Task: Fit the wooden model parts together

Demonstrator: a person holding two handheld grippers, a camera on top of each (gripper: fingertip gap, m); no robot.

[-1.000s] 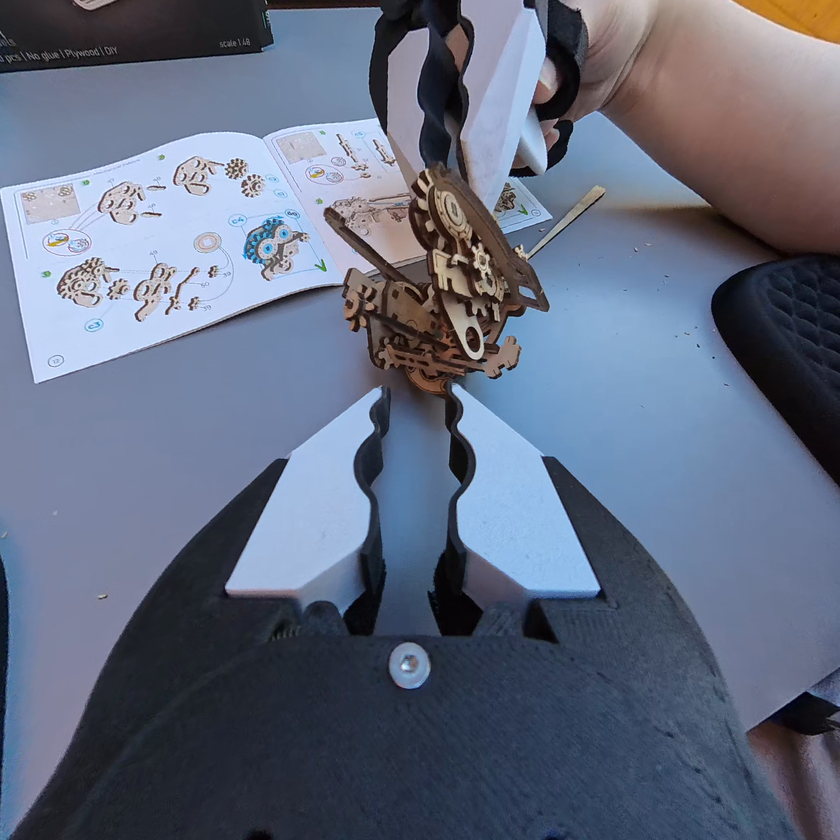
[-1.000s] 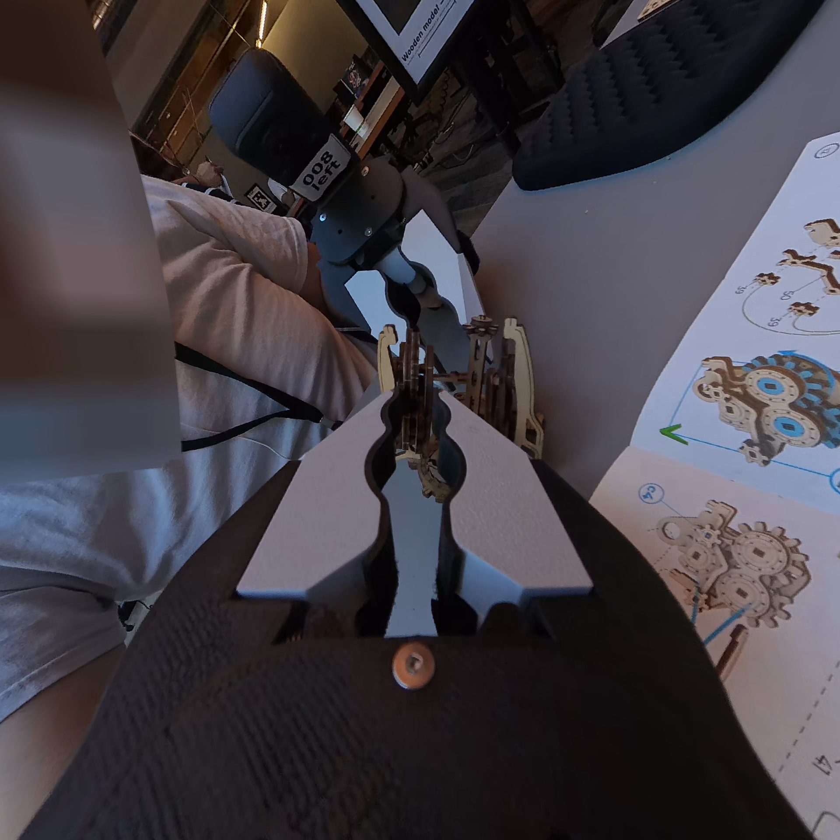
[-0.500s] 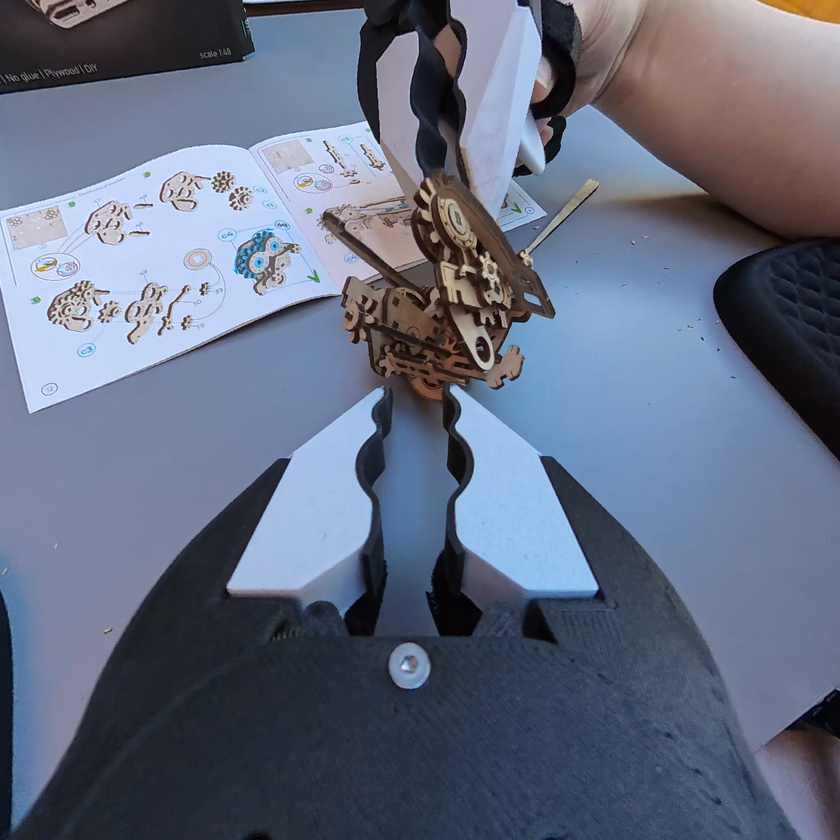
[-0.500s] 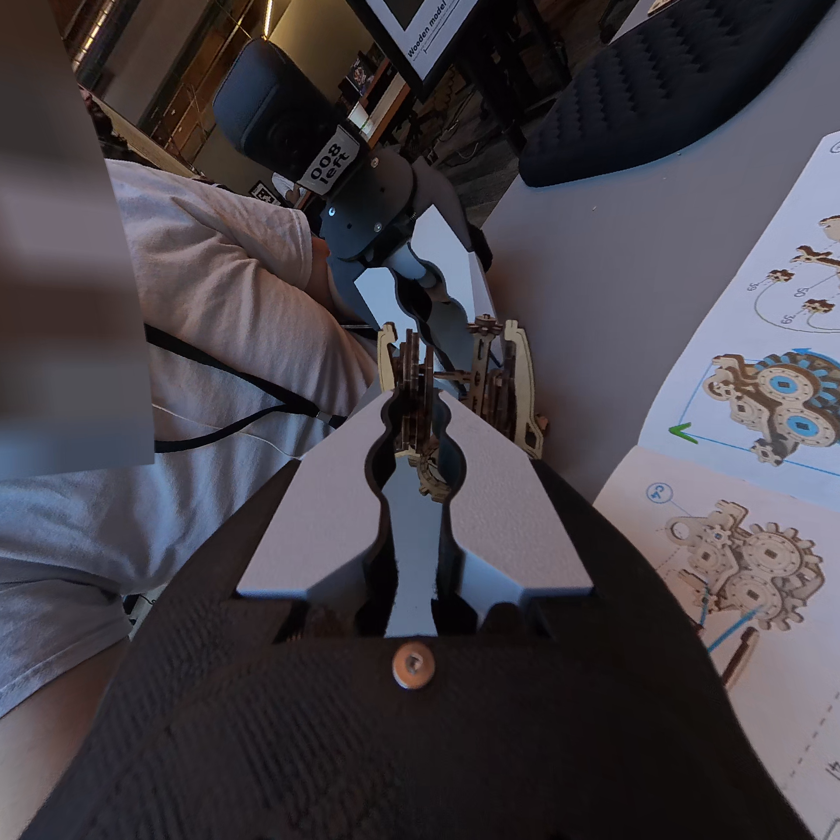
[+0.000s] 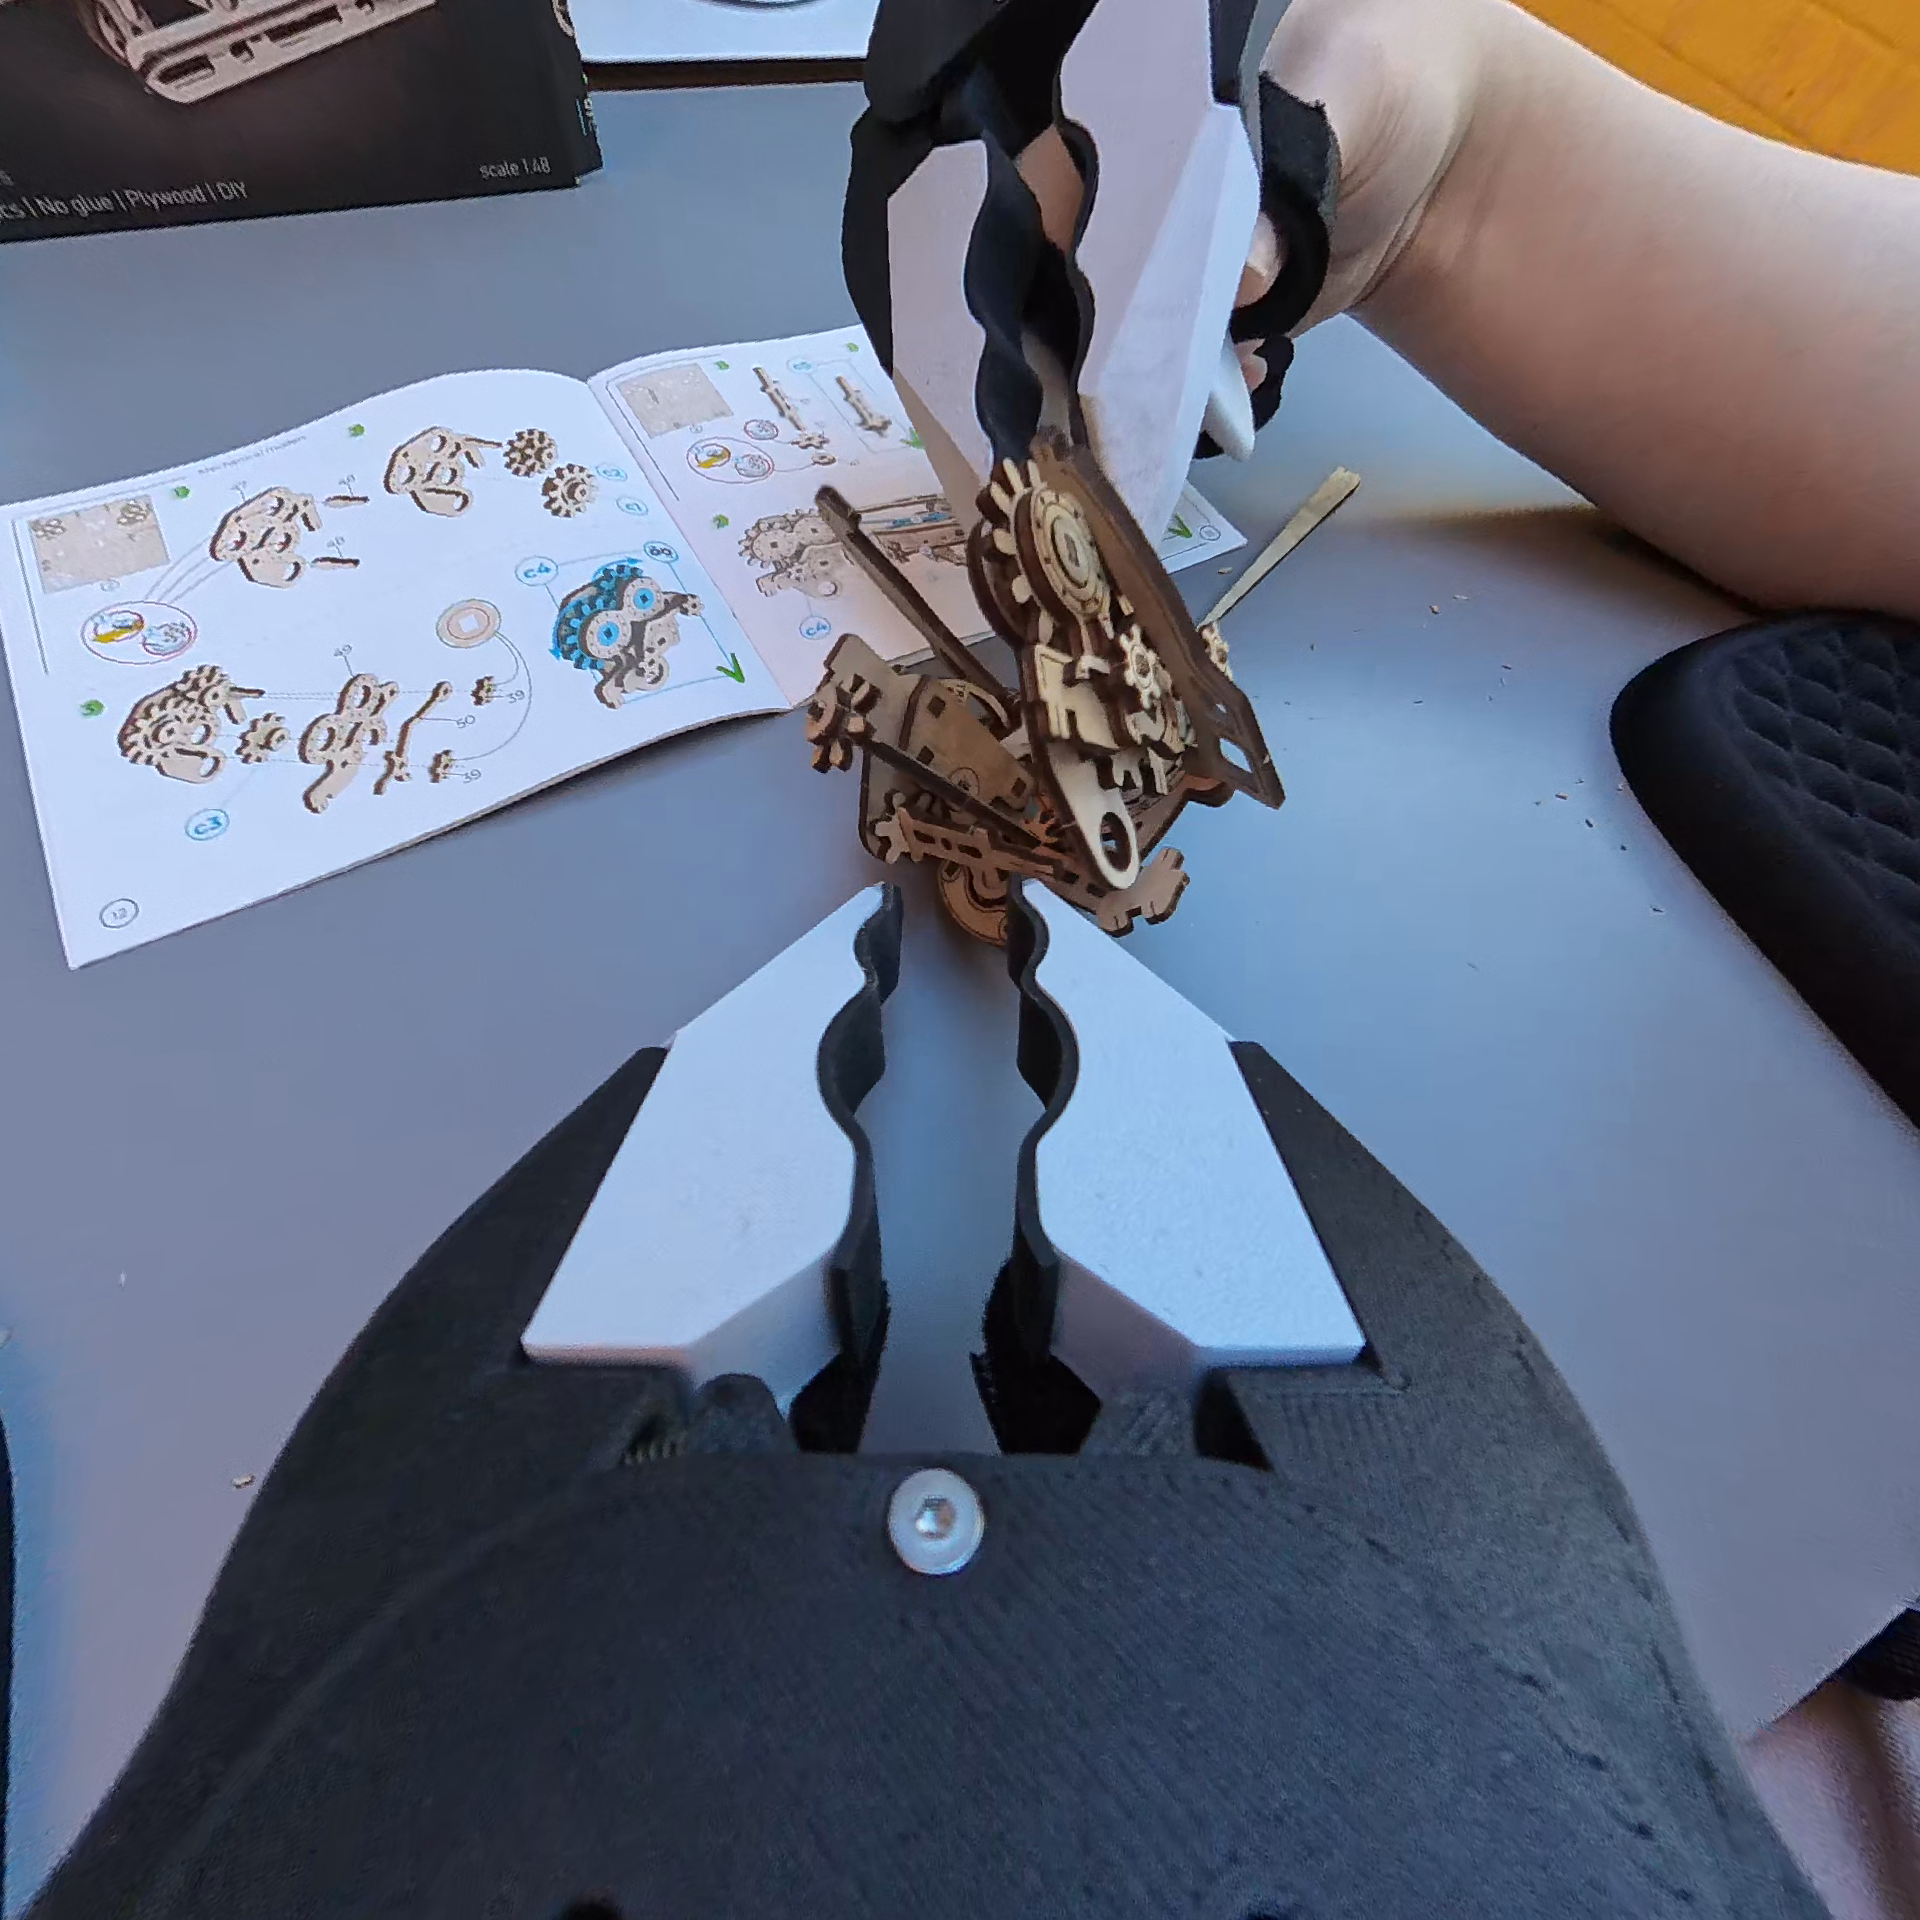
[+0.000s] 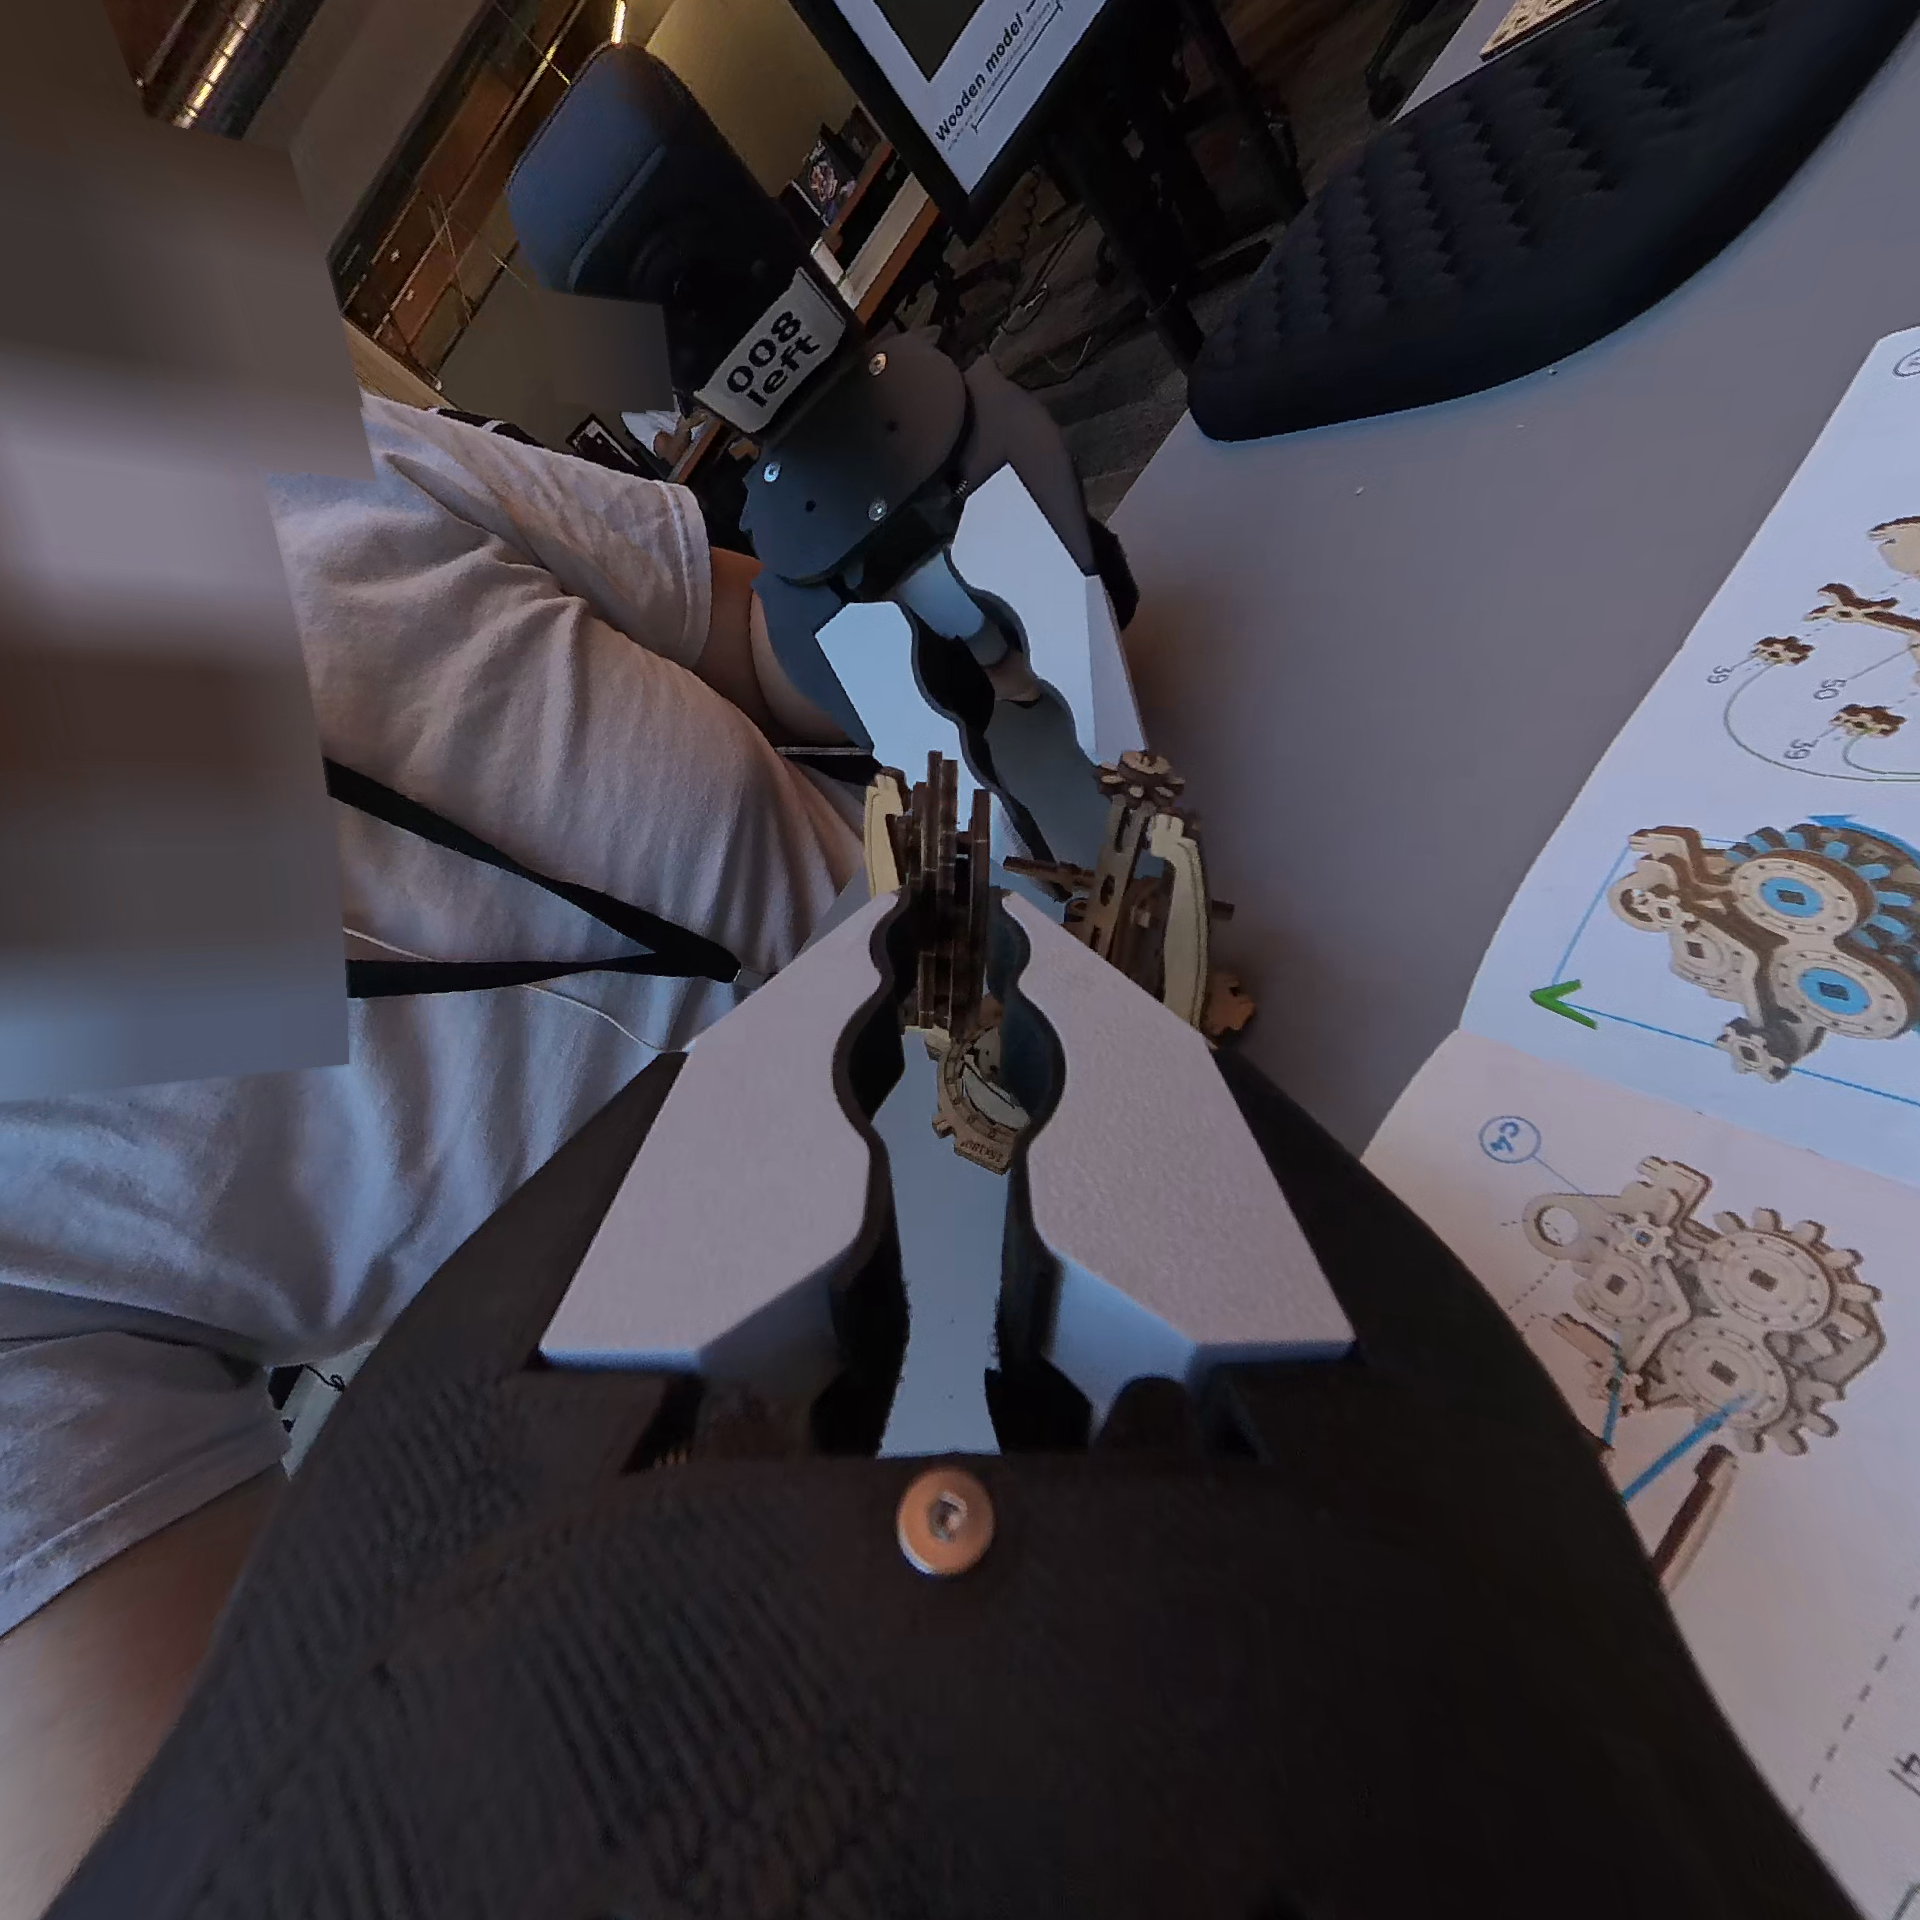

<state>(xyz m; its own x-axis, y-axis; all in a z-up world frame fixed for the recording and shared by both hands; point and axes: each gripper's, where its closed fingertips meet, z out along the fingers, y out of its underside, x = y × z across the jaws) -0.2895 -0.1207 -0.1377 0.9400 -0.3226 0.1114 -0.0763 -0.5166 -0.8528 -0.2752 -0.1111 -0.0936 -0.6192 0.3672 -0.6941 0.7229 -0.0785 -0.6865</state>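
Gripping the wooden gear assembly [image 5: 1049, 717] from above, my right tool [image 5: 1039, 457] is clamped on its toothed plates and holds it clear of the grey counter [image 5: 1455, 1039], just right of the instruction booklet [image 5: 364, 665]. My left tool [image 5: 951, 914] stands parted and empty at its lower edge. Risk: thin plywood tabs could snap if squeezed askew. Joint seating between the plates is hidden.

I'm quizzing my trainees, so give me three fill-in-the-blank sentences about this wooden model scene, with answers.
1. The wooden model is clamped by the ____ gripper.
2. The left gripper is ____, holding nothing.
3. The instruction booklet lies ____ on the grey table.

Missing words: right; open; open
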